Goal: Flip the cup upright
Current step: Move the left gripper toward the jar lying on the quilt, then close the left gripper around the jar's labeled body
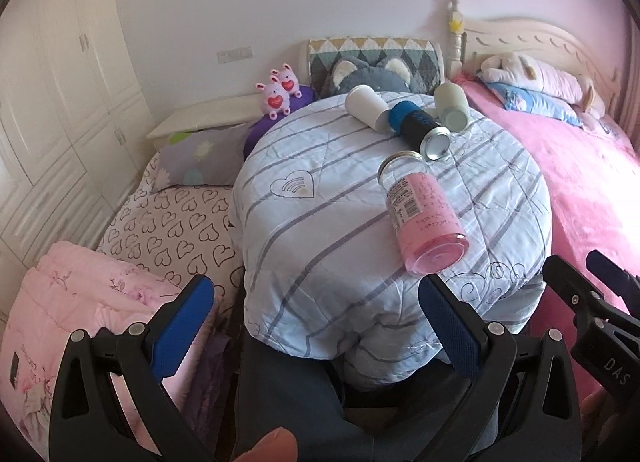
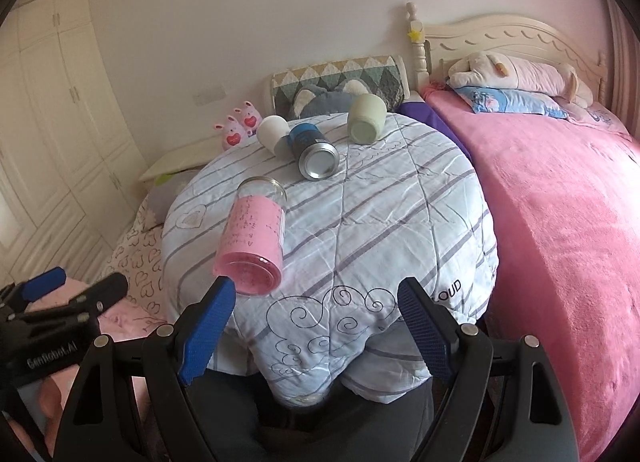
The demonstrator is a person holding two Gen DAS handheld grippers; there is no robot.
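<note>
Several cups lie on their sides on a striped light-blue quilt (image 1: 320, 197) over a round surface. Nearest is a glass jar with a pink label (image 1: 424, 213), bottom towards me; it also shows in the right wrist view (image 2: 254, 238). Behind it lie a black-and-blue metal cup (image 1: 420, 127) (image 2: 312, 149), a white cup (image 1: 366, 105) (image 2: 272, 133) and a pale green cup (image 1: 452, 105) (image 2: 366, 117). My left gripper (image 1: 316, 302) is open and empty, just short of the quilt's front edge. My right gripper (image 2: 316, 302) is open and empty, its left fingertip by the jar's bottom.
A pink blanket covers the bed (image 2: 560, 221) on the right, with a plush toy (image 2: 520, 73) at the headboard. A heart-print mattress (image 1: 172, 221) and folded pink quilt (image 1: 80, 302) lie left. White wardrobes (image 1: 60, 101) line the left wall. Two pink bunny toys (image 1: 280, 91) stand behind.
</note>
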